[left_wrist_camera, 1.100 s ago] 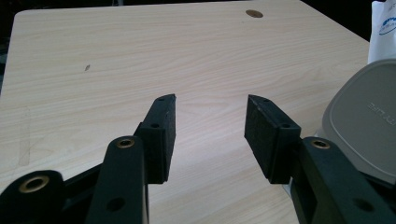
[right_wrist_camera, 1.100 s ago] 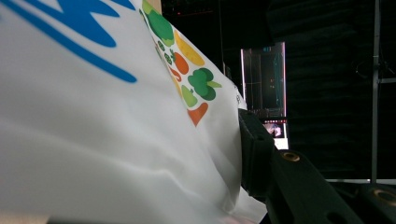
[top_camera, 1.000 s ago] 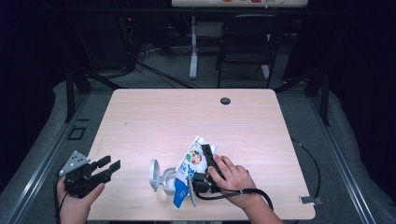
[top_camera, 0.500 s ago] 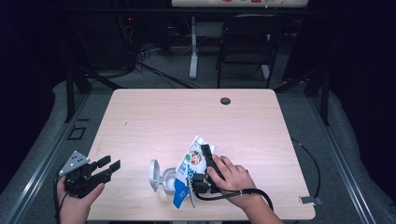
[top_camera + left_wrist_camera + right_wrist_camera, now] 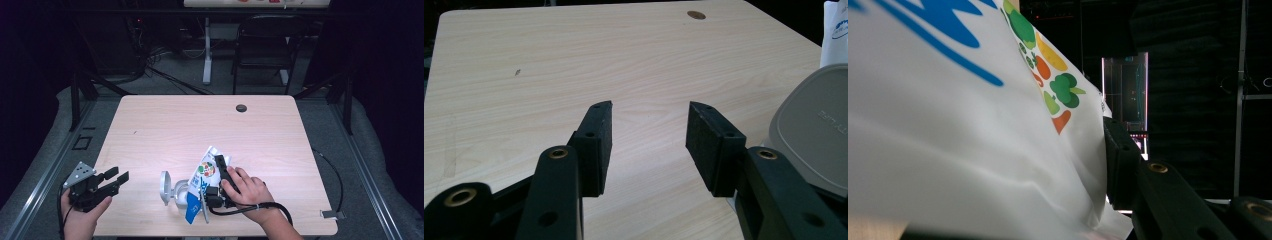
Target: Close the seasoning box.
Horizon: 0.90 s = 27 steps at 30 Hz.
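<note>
Two grippers work at a pale wooden table (image 5: 165, 130). At the near left corner the left gripper (image 5: 107, 181) hangs with its jaws spread and nothing between them; in its own view the pads (image 5: 599, 142) frame bare wood, with the grey lid (image 5: 816, 127) of a container at the right edge. Near the front middle of the table lies a white plastic bag (image 5: 206, 172), printed with coloured vegetables and blue lettering, resting partly on that silvery-grey container (image 5: 170, 189). The right gripper (image 5: 222, 182) lies along the bag's right side under the person's right hand (image 5: 250, 192). In the right gripper view the film presses against one black jaw, but the other jaw is hidden behind the bag, so I cannot tell whether the jaws are pinching it. Judging by its creases and sheen, the bag is thin, light, soft and rather slippery; it will crumple and sag rather than hold shape. A firm pinch on a free edge or corner, gathering a fold between the pads, seems the safest hold.
</note>
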Each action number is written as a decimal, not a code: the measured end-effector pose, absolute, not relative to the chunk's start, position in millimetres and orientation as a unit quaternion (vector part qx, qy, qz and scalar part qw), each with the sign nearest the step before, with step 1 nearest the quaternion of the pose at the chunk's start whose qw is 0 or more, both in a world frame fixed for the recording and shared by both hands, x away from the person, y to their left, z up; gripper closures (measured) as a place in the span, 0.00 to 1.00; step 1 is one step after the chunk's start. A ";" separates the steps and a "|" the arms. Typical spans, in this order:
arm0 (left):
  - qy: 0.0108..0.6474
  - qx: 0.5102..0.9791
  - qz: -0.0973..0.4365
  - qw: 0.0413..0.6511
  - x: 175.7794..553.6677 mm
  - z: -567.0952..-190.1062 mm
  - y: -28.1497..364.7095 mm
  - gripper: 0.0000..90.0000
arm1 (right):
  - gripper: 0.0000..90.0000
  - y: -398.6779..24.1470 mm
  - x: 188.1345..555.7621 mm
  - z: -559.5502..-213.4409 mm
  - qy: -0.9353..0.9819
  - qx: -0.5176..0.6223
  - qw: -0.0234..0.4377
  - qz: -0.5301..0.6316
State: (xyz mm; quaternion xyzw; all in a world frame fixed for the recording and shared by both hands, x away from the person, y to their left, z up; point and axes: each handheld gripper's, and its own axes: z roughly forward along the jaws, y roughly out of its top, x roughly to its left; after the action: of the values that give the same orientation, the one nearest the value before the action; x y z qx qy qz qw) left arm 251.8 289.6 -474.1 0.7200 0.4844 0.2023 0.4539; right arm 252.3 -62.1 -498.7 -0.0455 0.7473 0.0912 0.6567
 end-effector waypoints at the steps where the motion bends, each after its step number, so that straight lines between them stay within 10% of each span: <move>1: 0.484 0.720 0.202 0.454 251.7 -474.0 289.6 0.60 | 0.81 -62.3 252.5 -499.3 0.747 -0.046 0.657 0.095; 27: 0.484 0.722 0.202 0.452 251.8 -474.0 289.6 0.60 | 0.81 -64.7 251.8 -500.2 0.749 -0.043 0.654 0.093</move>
State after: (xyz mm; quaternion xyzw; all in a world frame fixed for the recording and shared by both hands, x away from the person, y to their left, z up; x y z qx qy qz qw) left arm 251.8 289.6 -474.0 0.7216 0.4843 0.2017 0.4518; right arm 251.8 -64.7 -500.2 -0.0432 0.7491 0.0933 0.6544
